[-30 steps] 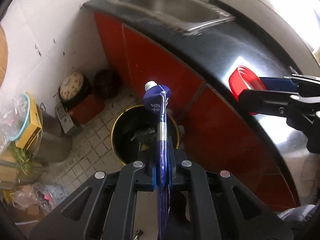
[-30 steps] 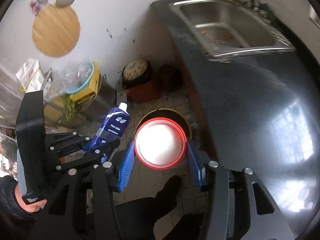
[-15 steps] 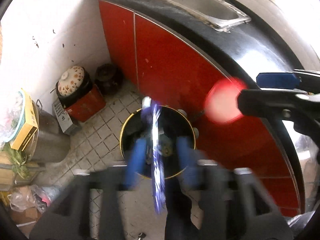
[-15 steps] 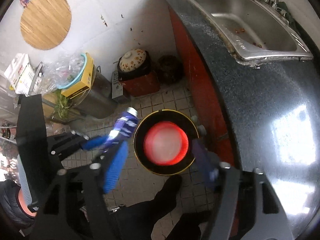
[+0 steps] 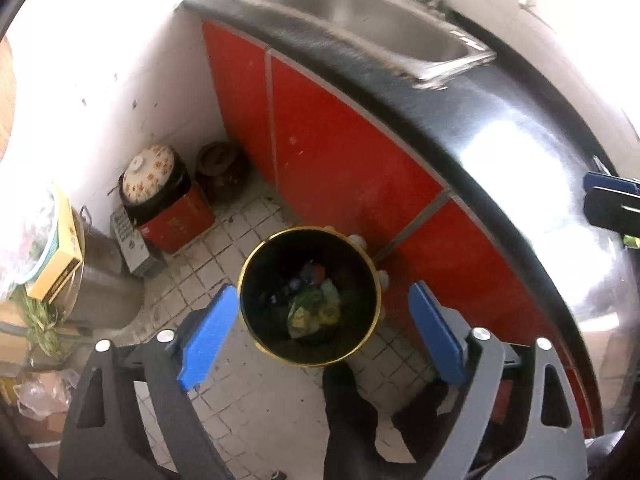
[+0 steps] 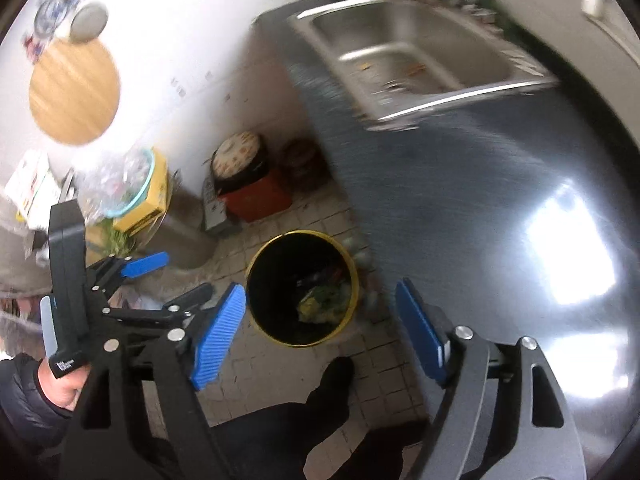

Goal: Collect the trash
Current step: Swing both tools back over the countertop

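A black trash bin with a gold rim (image 5: 256,332) stands on the tiled floor beside the red cabinet; it also shows in the right wrist view (image 6: 256,312). Mixed trash (image 5: 314,308) lies inside it, with yellow-green scraps on top. My left gripper (image 5: 320,336) is open and empty, held above the bin with its blue pads on either side of the rim. My right gripper (image 6: 320,332) is open and empty too, above the bin. The left gripper (image 6: 160,276) shows at the left of the right wrist view.
A black counter (image 5: 500,128) with a steel sink (image 5: 360,16) runs along the right over red cabinet doors (image 5: 332,152). A patterned pot on a red box (image 5: 160,192), a metal pot (image 5: 100,288) and cluttered boxes stand at left. The person's dark shoe (image 5: 348,412) is just before the bin.
Both grippers opened over the bin. The blue tube left my left gripper and the red lid left my right gripper; both are out of the jaws now.
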{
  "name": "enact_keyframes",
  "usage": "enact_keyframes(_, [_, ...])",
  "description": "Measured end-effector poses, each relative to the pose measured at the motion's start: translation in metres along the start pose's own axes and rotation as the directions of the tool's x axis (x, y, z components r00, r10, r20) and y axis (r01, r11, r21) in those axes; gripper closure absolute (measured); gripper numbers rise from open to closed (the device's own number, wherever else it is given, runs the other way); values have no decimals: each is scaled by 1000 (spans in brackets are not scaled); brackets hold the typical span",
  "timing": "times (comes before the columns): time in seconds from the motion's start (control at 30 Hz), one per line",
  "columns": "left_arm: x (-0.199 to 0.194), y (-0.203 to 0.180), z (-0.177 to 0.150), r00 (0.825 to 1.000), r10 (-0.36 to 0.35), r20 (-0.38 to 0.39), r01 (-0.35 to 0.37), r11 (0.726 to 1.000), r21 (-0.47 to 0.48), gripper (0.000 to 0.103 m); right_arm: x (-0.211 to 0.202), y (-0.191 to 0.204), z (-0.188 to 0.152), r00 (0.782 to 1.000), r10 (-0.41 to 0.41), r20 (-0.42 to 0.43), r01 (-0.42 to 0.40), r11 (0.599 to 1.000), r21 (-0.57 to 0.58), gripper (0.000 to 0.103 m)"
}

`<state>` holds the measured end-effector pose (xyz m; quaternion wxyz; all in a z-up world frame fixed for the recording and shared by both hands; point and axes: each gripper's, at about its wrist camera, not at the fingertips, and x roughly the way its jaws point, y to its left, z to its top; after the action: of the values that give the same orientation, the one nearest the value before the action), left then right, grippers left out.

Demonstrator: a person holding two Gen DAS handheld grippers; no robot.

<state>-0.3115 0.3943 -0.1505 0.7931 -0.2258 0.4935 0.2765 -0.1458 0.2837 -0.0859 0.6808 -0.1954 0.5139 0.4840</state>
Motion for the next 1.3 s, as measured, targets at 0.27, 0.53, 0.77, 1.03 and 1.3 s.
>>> enact_keyframes(0.27, [-26,-144,23,988,-148,32,138,966,220,15,-115,-138,-66,971,-201,130,160,948,274,26])
enact_keyframes(0.53, [-42,-327,13,949,-314,-30,291,834,469,15,-211,-265,-180,899,-415,140,278,787,551,25])
enact_keyframes(0.77, [-42,-446,-15,933,-350,-82,328,736,593,15,-257,-340,-259,868,-479,133,281,693,665,25])
enact_keyframes(1.03, [-26,-503,-24,943,-321,-91,315,765,561,15,-256,-376,-268,884,-444,149,258,727,636,26])
enact_keyframes(1.3, [12,-536,3,952,-283,-114,296,771,564,15,-224,-426,-228,913,-379,150,219,766,604,29])
